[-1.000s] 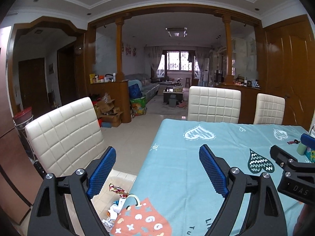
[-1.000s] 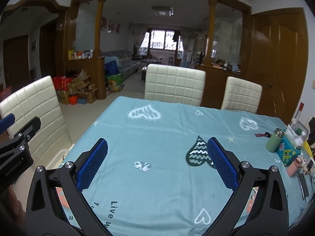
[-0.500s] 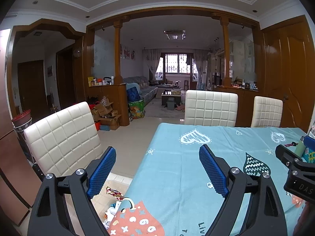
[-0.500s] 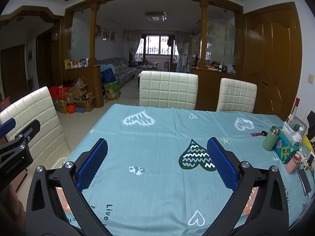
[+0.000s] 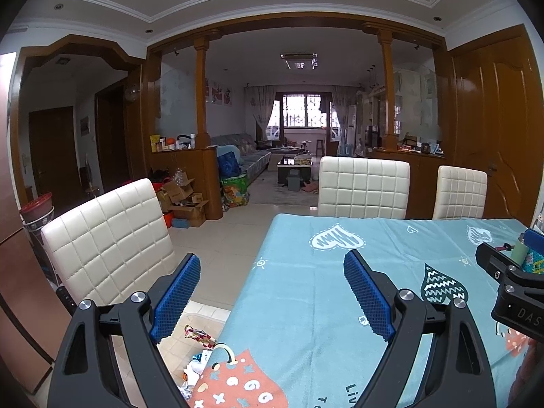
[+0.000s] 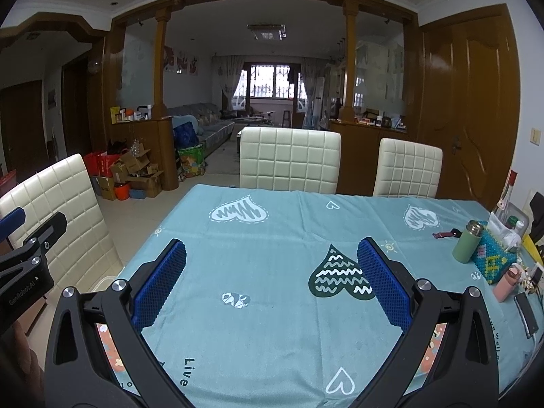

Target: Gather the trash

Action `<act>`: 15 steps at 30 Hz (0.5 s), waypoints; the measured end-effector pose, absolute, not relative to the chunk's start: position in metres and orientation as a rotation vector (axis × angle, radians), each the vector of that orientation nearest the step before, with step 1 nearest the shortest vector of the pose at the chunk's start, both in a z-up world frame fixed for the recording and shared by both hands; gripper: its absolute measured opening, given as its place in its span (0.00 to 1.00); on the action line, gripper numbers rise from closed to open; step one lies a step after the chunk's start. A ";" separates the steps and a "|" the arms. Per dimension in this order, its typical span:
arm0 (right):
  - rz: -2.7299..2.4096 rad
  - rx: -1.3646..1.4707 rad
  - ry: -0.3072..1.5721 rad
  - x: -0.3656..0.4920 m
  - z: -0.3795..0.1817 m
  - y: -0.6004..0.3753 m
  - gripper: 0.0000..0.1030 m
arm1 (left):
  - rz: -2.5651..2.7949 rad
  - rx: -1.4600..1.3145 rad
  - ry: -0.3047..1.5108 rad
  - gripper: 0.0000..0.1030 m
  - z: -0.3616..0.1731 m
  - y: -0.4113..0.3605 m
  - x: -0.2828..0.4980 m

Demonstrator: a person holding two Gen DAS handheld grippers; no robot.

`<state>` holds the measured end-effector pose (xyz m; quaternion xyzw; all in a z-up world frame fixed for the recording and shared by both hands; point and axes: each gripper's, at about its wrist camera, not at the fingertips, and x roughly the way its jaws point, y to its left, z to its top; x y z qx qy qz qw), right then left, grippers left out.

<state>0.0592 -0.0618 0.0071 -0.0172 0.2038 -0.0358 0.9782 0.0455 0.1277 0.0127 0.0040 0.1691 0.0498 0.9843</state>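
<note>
Both grippers hover side by side over the near edge of a dining table (image 6: 272,238) covered in a teal cloth printed with hearts. The left gripper (image 5: 272,292) has its blue-padded jaws spread wide with nothing between them; it sits at the table's near left corner, half over the floor. The right gripper (image 6: 272,282) is likewise spread wide and empty, aimed across the middle of the cloth.

The trash (image 5: 199,362) lies on the tiled floor just beside that near left corner, below the left gripper: crumpled wrappers and bits of packaging (partly hidden by the overhanging cloth, so I cannot tell how much there is).

A cream quilted chair (image 5: 108,241) stands along the left edge of the table, and two more (image 6: 290,159) stand at the far edge. Along the right edge sit a green flask (image 6: 466,245), a beaded tissue box (image 6: 496,258) just beside it, a pink bottle (image 6: 508,280) and a dark phone (image 6: 527,311) nearer the front.
</note>
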 end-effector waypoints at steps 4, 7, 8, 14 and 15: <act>-0.073 -0.041 0.410 0.060 0.006 -0.061 0.96 | 0.096 0.021 0.346 0.82 0.011 0.125 0.046; -0.073 -0.039 0.412 0.060 0.006 -0.061 0.96 | 0.091 0.025 0.351 0.82 0.011 0.122 0.045; -0.073 -0.038 0.412 0.060 0.006 -0.062 0.96 | 0.088 0.024 0.352 0.82 0.011 0.121 0.045; -0.072 -0.037 0.414 0.060 0.005 -0.063 0.96 | 0.102 0.036 0.333 0.82 0.011 0.121 0.042; -0.071 -0.037 0.413 0.060 0.005 -0.063 0.96 | 0.101 0.035 0.335 0.82 0.010 0.121 0.042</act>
